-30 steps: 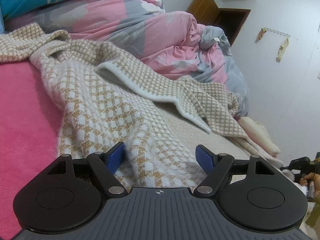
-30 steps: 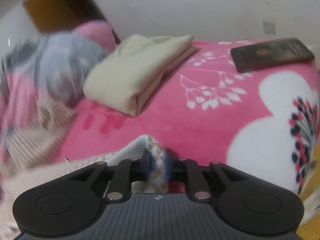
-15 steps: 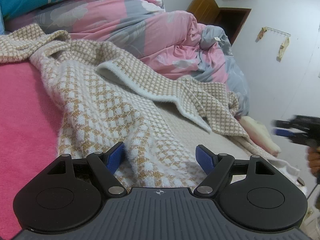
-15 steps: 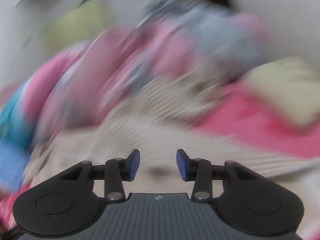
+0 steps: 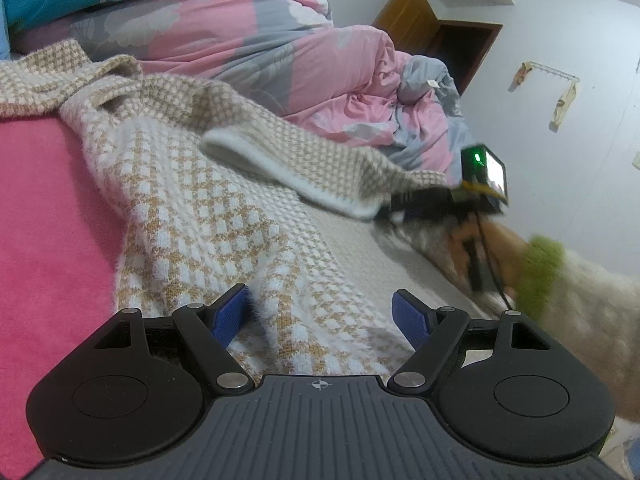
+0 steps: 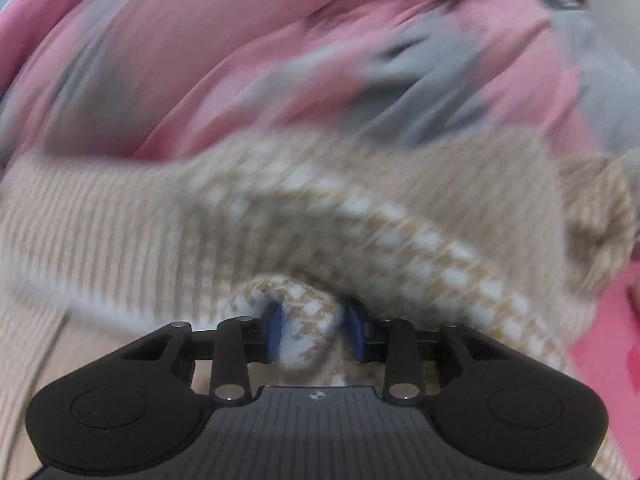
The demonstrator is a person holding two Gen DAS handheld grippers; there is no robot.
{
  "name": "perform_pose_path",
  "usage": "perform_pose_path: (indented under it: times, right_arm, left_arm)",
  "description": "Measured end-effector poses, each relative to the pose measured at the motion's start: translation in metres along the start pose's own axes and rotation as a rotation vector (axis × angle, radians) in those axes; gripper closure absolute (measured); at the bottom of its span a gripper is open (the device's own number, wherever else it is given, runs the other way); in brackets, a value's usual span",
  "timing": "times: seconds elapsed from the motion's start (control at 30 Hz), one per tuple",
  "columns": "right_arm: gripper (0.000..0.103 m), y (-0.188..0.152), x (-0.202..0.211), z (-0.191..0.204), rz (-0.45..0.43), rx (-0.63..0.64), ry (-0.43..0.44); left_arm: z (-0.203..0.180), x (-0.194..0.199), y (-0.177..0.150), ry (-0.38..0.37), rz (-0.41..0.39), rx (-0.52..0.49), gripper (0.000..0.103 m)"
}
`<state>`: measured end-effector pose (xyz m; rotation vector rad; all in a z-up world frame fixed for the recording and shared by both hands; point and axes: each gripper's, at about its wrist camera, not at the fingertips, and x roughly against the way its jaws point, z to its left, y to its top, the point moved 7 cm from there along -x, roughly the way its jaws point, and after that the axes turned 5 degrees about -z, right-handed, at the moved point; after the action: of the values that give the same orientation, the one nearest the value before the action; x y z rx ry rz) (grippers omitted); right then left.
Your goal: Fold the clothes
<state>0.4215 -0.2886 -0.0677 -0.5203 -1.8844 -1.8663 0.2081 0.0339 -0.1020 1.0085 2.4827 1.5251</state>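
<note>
Handling: the knitted sweater [image 5: 200, 216] looks soft, thick and fuzzy; it should drape and bunch freely, carry little weight, and hold no crease by itself. A loose knit may stretch or snag if dragged by one point.
Position: the sweater lies spread across the pink blanket [image 5: 44, 216] on the bed, its far side against the pink and grey duvet [image 5: 256, 44], one sleeve [image 5: 292, 168] thrown across the body.
Grip points: hems, cuffs and doubled edges seem the surest places, since a fold of knit fills the jaws better than a single layer.
Left gripper [image 5: 322, 314]: jaws stand wide apart over the sweater's near part, pads pressing on nothing.
Right gripper [image 6: 314, 330]: its jaws have just been closing, and a rolled bunch of sweater edge sits pinched between the blue pads.
Hard to read: the right wrist view is smeared by motion, so which part of the sweater is pinched cannot be told. In the left view the right gripper, the hand and its green cuff [image 5: 538, 276] are blurred too.
Cut off: the sweater's full outline runs beyond both frames.
</note>
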Motion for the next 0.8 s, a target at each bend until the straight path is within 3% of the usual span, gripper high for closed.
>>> perform_pose_path:
  times: [0.13,0.23,0.33,0.43,0.5,0.6,0.7,0.8]
  right_arm:
    - [0.070,0.038,-0.022,-0.017,-0.093,-0.112,0.020]
    - [0.067,0.035,-0.051,-0.016,-0.060,-0.153,0.002]
    - [0.065,0.019,-0.064,-0.010,0.004,-0.112,-0.030]
    - [0.064,0.010,-0.035,-0.005,0.034,-0.129,-0.023]
    - [0.054,0.005,-0.001,0.000,0.045,-0.165,0.011]
    - [0.050,-0.016,0.069,0.021,0.079,-0.279,0.222]
    - [0.048,-0.052,0.112,0.060,0.213,-0.397,0.475]
    - [0.048,-0.090,0.123,0.093,0.372,-0.455,0.568]
  left_arm:
    - [0.001,-0.001,-0.001,-0.008,0.001,0.004,0.023]
    - [0.001,-0.001,-0.002,-0.014,0.001,0.005,0.022]
    - [0.000,0.001,-0.002,-0.015,-0.001,0.006,0.022]
    - [0.000,0.003,-0.002,-0.017,-0.006,0.011,0.022]
    - [0.000,0.004,0.000,-0.021,-0.014,0.023,0.022]
    - [0.004,0.012,0.006,-0.034,-0.043,0.078,0.022]
    - [0.016,0.025,0.017,-0.029,-0.084,0.145,0.022]
    - [0.034,0.036,0.025,-0.003,-0.117,0.207,0.022]
